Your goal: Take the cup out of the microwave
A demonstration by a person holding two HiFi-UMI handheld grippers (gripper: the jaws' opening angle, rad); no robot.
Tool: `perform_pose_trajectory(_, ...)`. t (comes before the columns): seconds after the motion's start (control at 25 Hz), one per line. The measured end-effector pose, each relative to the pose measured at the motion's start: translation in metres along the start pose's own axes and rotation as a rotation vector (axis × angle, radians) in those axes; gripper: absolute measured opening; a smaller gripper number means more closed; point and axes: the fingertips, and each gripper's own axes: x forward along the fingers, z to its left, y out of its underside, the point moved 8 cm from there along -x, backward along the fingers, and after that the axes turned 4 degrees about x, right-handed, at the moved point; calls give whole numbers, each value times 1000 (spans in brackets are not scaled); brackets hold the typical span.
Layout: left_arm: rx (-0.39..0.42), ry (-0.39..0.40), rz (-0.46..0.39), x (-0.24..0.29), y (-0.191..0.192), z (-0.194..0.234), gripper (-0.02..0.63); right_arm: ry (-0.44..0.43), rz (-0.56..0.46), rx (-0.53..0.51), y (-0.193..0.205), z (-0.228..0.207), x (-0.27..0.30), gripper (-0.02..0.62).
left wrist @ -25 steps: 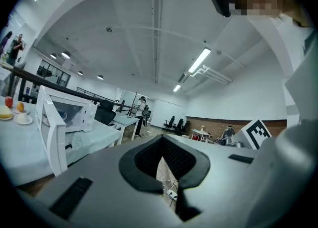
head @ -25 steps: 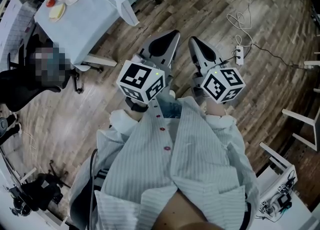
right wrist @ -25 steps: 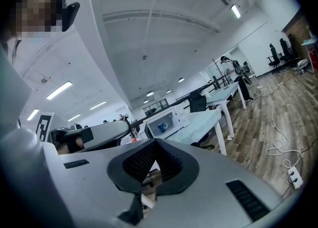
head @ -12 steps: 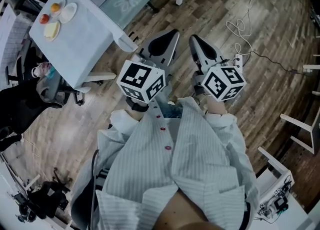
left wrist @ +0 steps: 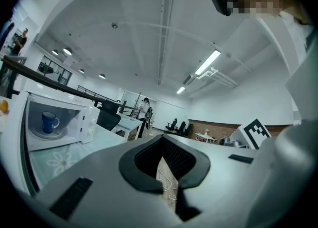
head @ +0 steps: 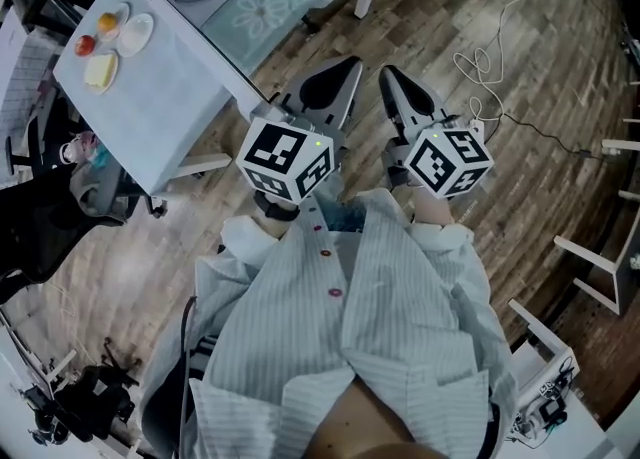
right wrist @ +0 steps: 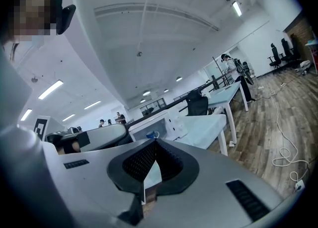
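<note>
- The blue cup (left wrist: 48, 121) stood inside the microwave (left wrist: 82, 122), on its round tray, far left of both grippers.
- The microwave sat on a white table (head: 170, 97) with a flower-print cloth (head: 262, 9); plates (head: 135, 34) of food lay at the table's left end.
- The left gripper (head: 340, 77) had its jaws closed together, with nothing between them.
- The right gripper (head: 395, 87), just beside it, was likewise closed and empty.
- Both hung over a wood-plank floor (head: 540, 37), where a white cable (head: 490, 57) trailed to the far right.
- A black chair (head: 40, 207) stood left of the table.
- The room was an open office with a white ceiling and strip lights (left wrist: 207, 63); a person (left wrist: 144, 109) stood far off among the desks.
</note>
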Motion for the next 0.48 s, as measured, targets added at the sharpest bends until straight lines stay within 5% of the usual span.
perform_pose_trajectory(0.48, 2, -56, -9, 23, 6, 28, 8, -35, 56, 11, -3, -22, 50, 34)
